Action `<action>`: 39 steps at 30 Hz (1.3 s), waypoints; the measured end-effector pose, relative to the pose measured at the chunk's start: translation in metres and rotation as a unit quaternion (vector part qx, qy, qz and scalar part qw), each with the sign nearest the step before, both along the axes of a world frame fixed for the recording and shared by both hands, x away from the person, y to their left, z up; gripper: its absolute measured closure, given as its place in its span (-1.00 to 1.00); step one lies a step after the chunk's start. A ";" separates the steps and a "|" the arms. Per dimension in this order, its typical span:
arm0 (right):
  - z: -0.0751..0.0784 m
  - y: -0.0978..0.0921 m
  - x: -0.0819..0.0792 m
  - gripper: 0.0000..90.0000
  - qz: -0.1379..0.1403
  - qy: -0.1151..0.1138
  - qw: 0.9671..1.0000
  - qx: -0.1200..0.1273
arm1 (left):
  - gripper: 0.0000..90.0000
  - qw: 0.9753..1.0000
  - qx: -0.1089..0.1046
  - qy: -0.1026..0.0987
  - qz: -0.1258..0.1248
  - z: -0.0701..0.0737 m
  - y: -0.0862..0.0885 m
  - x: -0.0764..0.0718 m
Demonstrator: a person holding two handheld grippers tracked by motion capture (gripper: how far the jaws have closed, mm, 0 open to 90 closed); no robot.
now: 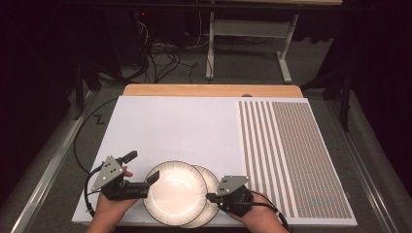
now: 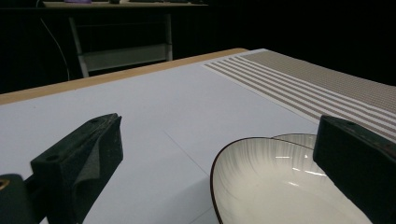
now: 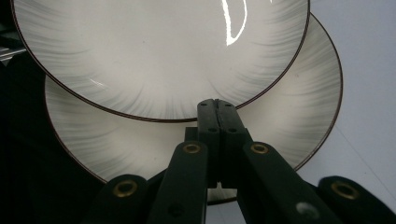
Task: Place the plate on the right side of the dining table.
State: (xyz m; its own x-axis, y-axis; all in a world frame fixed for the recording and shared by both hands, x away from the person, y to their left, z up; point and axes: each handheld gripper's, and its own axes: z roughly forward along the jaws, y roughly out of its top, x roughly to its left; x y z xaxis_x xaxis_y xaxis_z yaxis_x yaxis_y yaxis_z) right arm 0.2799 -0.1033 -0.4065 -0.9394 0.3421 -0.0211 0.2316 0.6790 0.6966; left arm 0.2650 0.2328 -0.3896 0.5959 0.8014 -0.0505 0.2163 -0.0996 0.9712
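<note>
Two white plates with thin dark rims overlap near the front edge of the white board (image 1: 170, 131). The upper plate (image 1: 175, 194) (image 2: 271, 186) (image 3: 163, 46) lies partly on the lower plate (image 1: 212, 180) (image 2: 299, 139) (image 3: 289, 107), which sticks out to its right. My left gripper (image 1: 142, 166) (image 2: 222, 130) is wide open at the upper plate's left rim; one jaw is close to that rim, the other over the bare board. My right gripper (image 1: 210, 197) (image 3: 217, 105) is shut with nothing between its pads. It hovers over the lower plate, tips at the upper plate's rim.
A brown-and-white striped mat (image 1: 291, 155) (image 2: 303, 84) covers the board's right part. The wooden table edge (image 1: 214, 90) shows behind the board. Beyond it stand a white table frame (image 1: 252, 34) and loose cables (image 1: 160, 58) on the floor.
</note>
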 end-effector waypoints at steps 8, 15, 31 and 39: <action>-0.001 0.009 -0.001 1.00 0.009 0.003 1.000 -0.002 | -0.95 1.000 -0.002 -0.002 0.001 0.001 0.001 0.000; -0.002 0.016 -0.001 1.00 0.013 0.002 1.000 -0.002 | -0.95 1.000 -0.002 -0.002 0.002 0.001 0.002 0.000; -0.002 0.018 -0.001 1.00 0.013 0.001 1.000 -0.003 | -0.95 1.000 -0.014 0.010 0.002 0.008 0.003 -0.001; -0.003 0.017 0.000 1.00 0.010 0.002 1.000 -0.004 | -0.92 0.994 -0.021 0.104 -0.023 0.021 0.008 0.011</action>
